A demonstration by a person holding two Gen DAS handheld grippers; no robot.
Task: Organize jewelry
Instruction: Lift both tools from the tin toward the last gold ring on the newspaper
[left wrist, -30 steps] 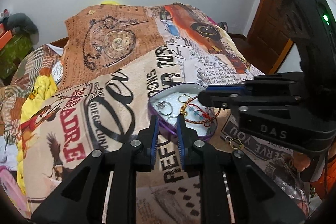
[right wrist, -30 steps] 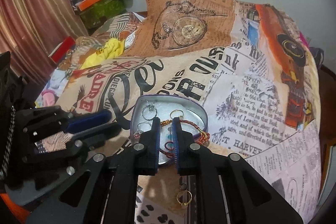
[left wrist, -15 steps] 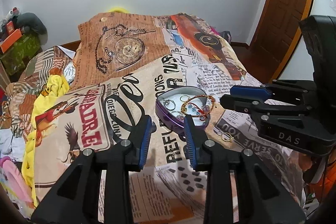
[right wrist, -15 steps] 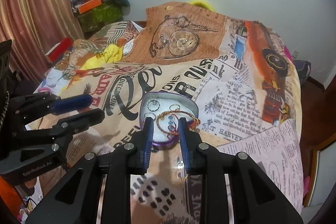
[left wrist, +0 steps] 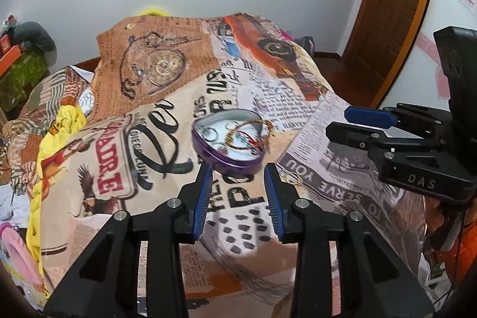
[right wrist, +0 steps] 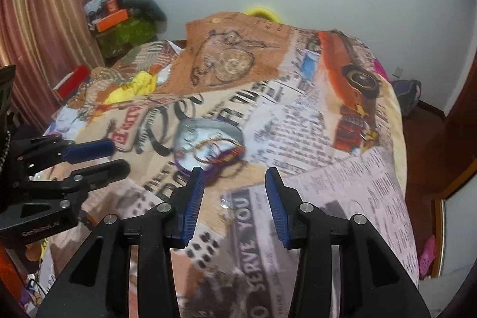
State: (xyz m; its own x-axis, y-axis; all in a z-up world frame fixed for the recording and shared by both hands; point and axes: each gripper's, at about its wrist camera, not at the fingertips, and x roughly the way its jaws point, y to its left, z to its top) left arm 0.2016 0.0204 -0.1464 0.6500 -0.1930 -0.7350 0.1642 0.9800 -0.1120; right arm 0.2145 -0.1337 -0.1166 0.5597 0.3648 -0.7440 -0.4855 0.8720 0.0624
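While both my tongs widen with nothing between their pads, the purple heart-shaped tin (left wrist: 228, 142) sits on the printed bedspread (left wrist: 167, 97), holding rings and a red-gold bangle (left wrist: 249, 131). My left gripper (left wrist: 238, 187) hovers just short of the tin. My right gripper (right wrist: 235, 192) hangs beside it, above what looks like a small ring (right wrist: 226, 203), blurred.

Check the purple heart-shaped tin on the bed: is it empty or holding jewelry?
Holding jewelry. The lidless purple heart-shaped tin shows metal rings and a red-and-gold braided bracelet on its white inside; a small gold ring lies outside on the bedspread.
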